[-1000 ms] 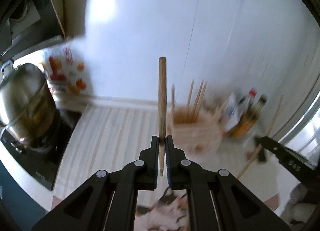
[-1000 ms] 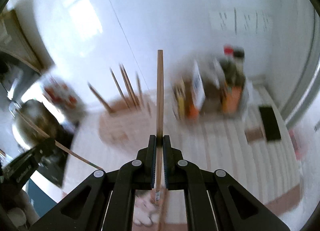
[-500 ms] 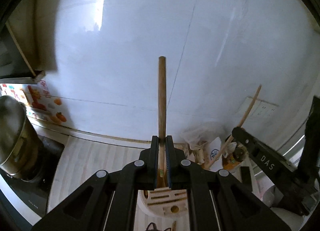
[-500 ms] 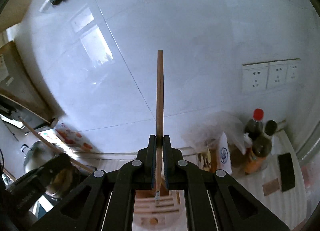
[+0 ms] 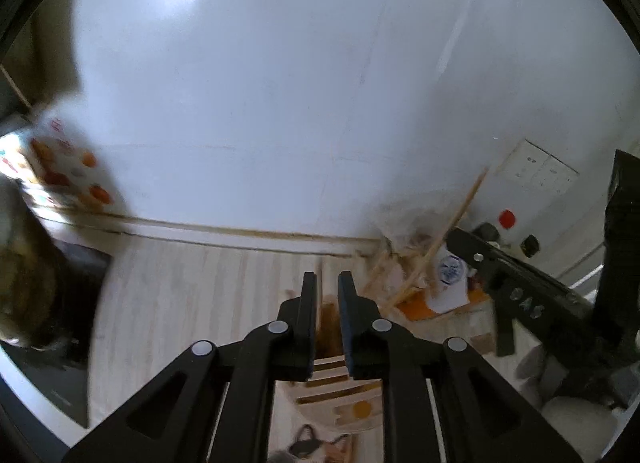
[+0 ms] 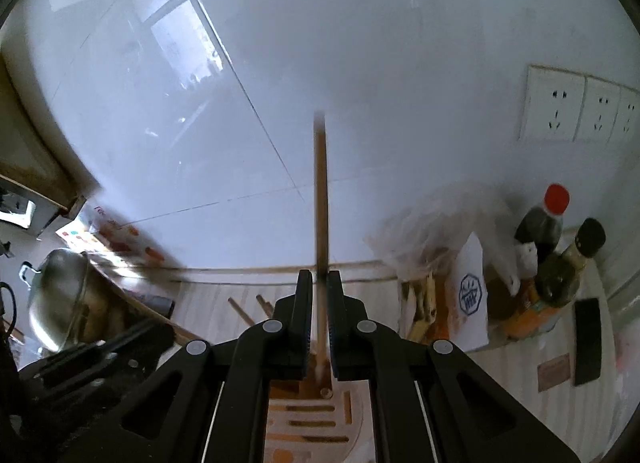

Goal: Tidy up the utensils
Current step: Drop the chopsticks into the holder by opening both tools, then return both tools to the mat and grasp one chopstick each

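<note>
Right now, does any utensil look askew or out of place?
Nothing looks spilled or damaged. Two chopstick ends just left of the right gripper lean aslant, while the chopstick that gripper holds stands upright. Their lower ends are hidden behind the gripper.

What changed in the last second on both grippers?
The left gripper let its chopstick go: its jaws now stand apart with nothing upright between them, above the wooden holder. The stick appears to have dropped into the holder, though blur hides it. Both cameras tilted up from the counter toward the wall, then closed in over the holder. The right gripper still has its chopstick upright between its fingers.
</note>
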`<state>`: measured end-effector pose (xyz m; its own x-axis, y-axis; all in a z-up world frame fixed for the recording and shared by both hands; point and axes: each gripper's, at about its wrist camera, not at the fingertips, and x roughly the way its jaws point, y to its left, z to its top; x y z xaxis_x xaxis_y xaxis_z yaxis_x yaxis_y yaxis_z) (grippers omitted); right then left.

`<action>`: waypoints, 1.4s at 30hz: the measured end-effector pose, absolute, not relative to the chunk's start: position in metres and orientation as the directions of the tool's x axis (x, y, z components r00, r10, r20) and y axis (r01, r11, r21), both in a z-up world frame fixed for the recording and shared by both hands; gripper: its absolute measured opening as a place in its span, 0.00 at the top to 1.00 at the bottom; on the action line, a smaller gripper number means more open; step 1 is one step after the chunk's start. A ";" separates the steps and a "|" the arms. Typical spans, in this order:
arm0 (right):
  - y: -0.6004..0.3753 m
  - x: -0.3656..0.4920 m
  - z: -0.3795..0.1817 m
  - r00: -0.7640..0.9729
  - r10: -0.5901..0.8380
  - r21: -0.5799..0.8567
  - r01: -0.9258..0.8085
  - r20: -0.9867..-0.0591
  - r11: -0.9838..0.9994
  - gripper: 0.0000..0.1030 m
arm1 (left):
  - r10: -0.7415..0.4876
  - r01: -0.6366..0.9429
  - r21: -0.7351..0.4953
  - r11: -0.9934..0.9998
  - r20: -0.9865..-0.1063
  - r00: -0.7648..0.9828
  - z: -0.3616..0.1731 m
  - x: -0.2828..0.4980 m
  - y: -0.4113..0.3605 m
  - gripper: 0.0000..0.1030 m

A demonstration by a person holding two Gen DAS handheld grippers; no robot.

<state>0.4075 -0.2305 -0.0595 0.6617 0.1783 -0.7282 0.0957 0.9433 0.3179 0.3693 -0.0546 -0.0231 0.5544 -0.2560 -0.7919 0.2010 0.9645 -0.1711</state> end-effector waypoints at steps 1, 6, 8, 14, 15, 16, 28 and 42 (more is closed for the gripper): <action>-0.233 0.404 -0.056 0.661 0.181 0.326 0.101 -0.728 0.940 0.79 | -0.241 0.188 -0.160 0.969 -0.783 0.573 -0.016 0.365 -0.050 0.77; -0.246 0.374 -0.035 0.693 0.165 0.335 0.117 -0.702 0.935 0.58 | -0.192 0.112 -0.156 0.981 -0.765 0.615 -0.005 0.349 -0.021 0.23; -0.251 0.361 -0.033 0.692 0.149 0.331 0.137 -0.706 0.934 0.54 | -0.169 0.093 -0.143 0.985 -0.771 0.614 -0.011 0.343 -0.010 0.18; -0.258 0.311 -0.046 0.684 0.120 0.339 0.195 -0.719 0.920 0.44 | -0.079 0.037 -0.072 0.997 -0.780 0.621 -0.040 0.310 0.007 0.00; -0.258 0.304 -0.051 0.681 0.123 0.345 0.201 -0.722 0.917 0.39 | -0.072 0.038 -0.061 0.997 -0.791 0.608 -0.050 0.305 0.008 0.00; -0.258 0.297 -0.056 0.678 0.126 0.351 0.205 -0.724 0.914 0.34 | -0.062 0.039 -0.049 0.998 -0.803 0.593 -0.061 0.300 0.006 0.00; -0.239 0.245 -0.186 0.465 0.117 0.268 0.274 -0.877 0.924 0.25 | 0.074 0.056 0.100 0.993 -0.933 0.352 -0.216 0.256 0.001 0.00; -0.202 0.213 -0.331 0.129 0.198 0.228 0.284 -0.972 0.931 0.55 | 0.161 0.096 0.177 0.980 -0.975 0.151 -0.320 0.221 -0.002 0.00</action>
<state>0.2126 -0.2024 -0.3315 0.1291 0.1983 -0.9716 0.2840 0.9314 0.2278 0.2207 -0.0024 -0.3197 0.1509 0.1613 -0.9753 0.0959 0.9796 0.1768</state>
